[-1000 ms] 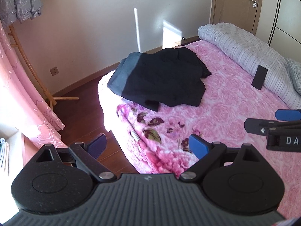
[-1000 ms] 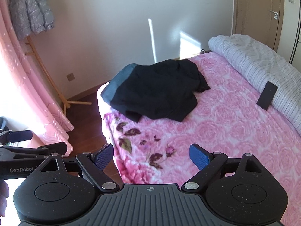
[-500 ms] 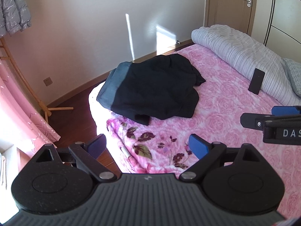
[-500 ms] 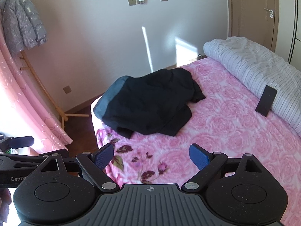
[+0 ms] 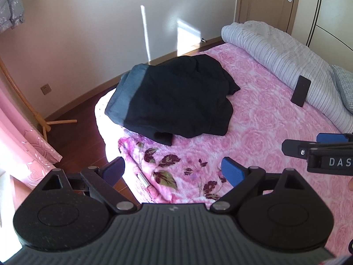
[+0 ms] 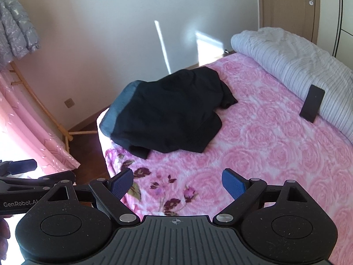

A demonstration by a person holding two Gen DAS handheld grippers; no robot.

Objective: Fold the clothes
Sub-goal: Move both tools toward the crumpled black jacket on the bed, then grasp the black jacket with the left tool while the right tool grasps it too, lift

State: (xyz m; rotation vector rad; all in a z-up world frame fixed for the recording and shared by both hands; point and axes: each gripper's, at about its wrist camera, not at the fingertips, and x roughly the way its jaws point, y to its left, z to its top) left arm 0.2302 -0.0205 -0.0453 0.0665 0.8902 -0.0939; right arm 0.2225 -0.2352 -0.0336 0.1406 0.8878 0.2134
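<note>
A: The dark garment [image 5: 176, 101] lies in a loose, rumpled heap near the corner of the pink bed [image 5: 264, 132], not neatly squared.

B: The left gripper [image 5: 173, 172] and right gripper [image 6: 177, 183] hover short of it, jaws wide, empty. A phone [image 6: 312, 103] leans on the rolled quilt [image 6: 297, 66]; a sunlit wall stands behind.

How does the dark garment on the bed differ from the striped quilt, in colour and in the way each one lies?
The dark garment is black with a grey-blue band; the striped quilt is pale grey with fine stripes. The garment lies crumpled in a loose heap near the bed's corner; the quilt is rolled long along the far side, with a black phone leaning on it. Both rest on the pink rose blanket.
</note>
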